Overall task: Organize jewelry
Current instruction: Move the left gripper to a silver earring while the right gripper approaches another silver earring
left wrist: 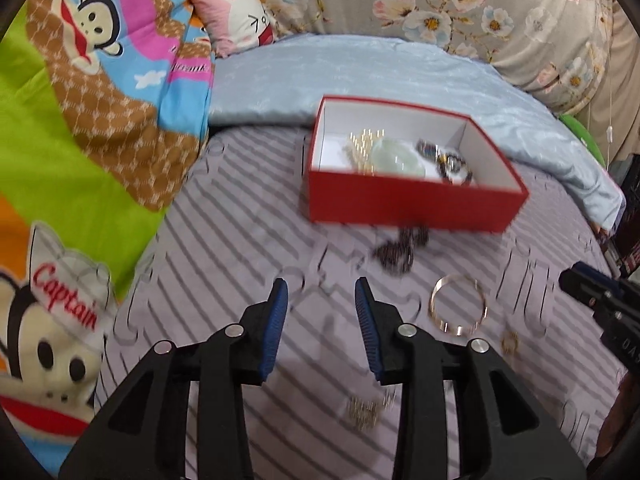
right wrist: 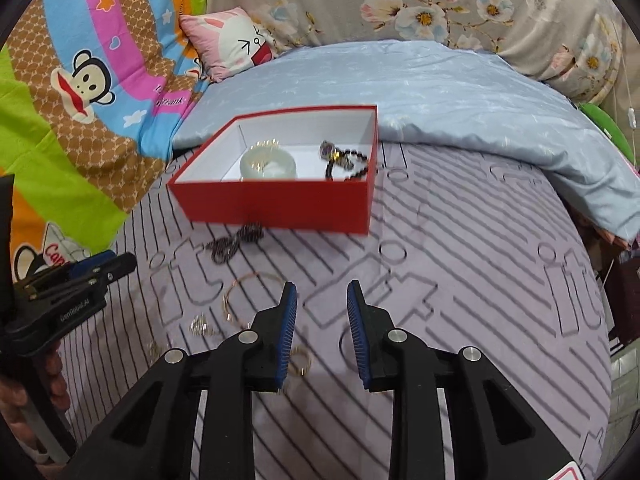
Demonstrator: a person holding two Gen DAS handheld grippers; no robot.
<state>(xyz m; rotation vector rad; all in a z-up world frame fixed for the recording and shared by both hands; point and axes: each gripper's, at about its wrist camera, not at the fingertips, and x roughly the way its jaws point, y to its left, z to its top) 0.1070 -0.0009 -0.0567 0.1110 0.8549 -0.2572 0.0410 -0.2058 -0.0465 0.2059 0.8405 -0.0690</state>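
Red card walls and a white inside make the box (left wrist: 412,200) easy to find from the left wrist: it sits straight ahead of the left gripper (left wrist: 321,300), well beyond the tips and open-topped, so pieces can be dropped in from above. A pale jade bangle (left wrist: 396,160), some gold pieces and a dark beaded strand (left wrist: 448,162) already lie in it. The left gripper's jaws stand wide with nothing between them. Ahead and slightly right, just short of the box, lies a dark beaded chain (left wrist: 400,250); to the right of the tips rests a gold bangle (left wrist: 458,306), and a small gold cluster (left wrist: 364,410) lies close under the gripper. From the right wrist, the right gripper (right wrist: 322,300) is likewise spread and empty, with the box ahead and to its left. The gold bangle lies just left of its left finger, partly hidden by it, and a thin gold ring (right wrist: 300,362) peeks out beside that finger. I'd judge the loose pieces lie near the box for short carries.
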